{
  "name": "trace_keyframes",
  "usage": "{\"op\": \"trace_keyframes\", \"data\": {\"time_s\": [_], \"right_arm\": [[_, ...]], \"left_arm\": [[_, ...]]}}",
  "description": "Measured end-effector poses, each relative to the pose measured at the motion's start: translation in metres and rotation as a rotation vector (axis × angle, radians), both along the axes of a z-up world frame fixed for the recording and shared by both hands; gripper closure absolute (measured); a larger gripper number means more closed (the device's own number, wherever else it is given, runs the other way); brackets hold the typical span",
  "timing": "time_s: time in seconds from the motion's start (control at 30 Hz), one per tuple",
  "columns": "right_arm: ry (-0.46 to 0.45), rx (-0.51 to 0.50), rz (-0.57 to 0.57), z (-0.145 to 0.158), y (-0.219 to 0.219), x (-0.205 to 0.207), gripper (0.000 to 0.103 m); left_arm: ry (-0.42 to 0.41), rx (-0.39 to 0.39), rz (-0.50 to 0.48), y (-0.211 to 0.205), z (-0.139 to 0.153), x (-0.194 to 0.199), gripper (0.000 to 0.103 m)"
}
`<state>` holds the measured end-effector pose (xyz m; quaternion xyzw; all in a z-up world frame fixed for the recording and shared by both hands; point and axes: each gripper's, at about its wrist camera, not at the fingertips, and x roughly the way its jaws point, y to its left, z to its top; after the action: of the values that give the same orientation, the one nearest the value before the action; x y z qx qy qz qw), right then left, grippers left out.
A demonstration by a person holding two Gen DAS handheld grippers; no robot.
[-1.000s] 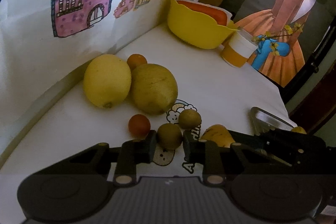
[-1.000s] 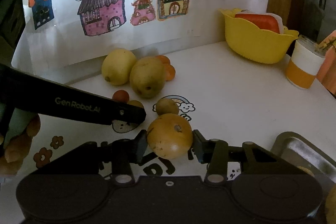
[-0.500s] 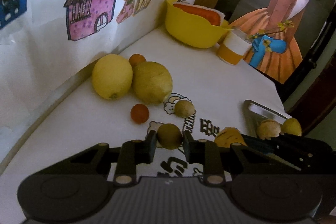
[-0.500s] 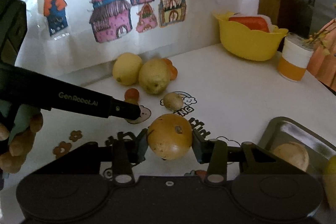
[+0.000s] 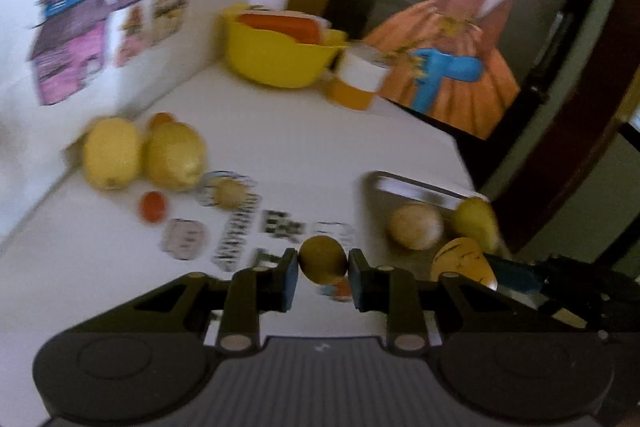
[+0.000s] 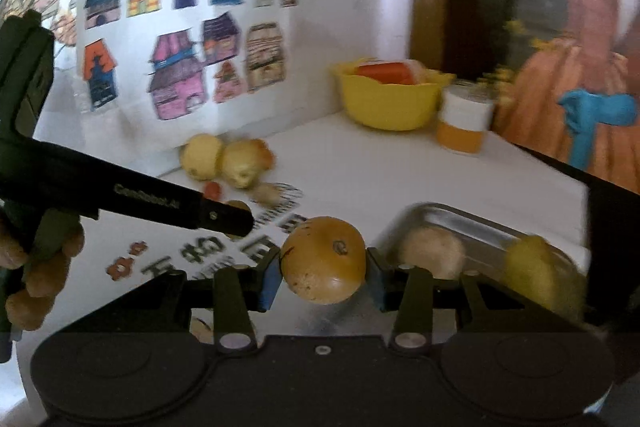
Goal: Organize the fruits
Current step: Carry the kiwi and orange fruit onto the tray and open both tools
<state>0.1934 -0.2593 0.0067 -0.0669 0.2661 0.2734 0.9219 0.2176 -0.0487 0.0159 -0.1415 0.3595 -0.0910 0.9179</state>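
A small brown kiwi (image 5: pixel 322 264) sits clamped across its middle in the left hand-held gripper (image 5: pixel 323 273), long axis level between the jaws, above the white worktop (image 5: pixel 304 143) near a metal tray (image 5: pixel 404 187). The right hand-held gripper (image 6: pixel 322 273) is closed on a round orange-brown fruit (image 6: pixel 323 259), stem scar facing the camera. Both look light, firm-skinned but bruisable, best gripped gently at the waist.
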Motion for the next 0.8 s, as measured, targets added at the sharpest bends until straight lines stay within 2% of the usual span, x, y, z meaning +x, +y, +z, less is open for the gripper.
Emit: {"op": "trace_keyframes", "data": {"time_s": [0.23, 0.37, 0.8], "right_arm": [[-0.006, -0.047, -0.14, -0.011, -0.057, -0.013, 0.057], [-0.006, -0.057, -0.186, -0.019, -0.077, -0.006, 0.057], [0.019, -0.035, -0.186, -0.041, -0.087, 0.038, 0.057]], "left_arm": [[-0.003, -0.028, -0.098, -0.06, -0.002, 0.005, 0.074], [0.004, -0.02, -0.115, -0.083, -0.01, 0.013, 0.074], [0.043, 0.023, -0.103, -0.105, -0.028, 0.041, 0.074]]}}
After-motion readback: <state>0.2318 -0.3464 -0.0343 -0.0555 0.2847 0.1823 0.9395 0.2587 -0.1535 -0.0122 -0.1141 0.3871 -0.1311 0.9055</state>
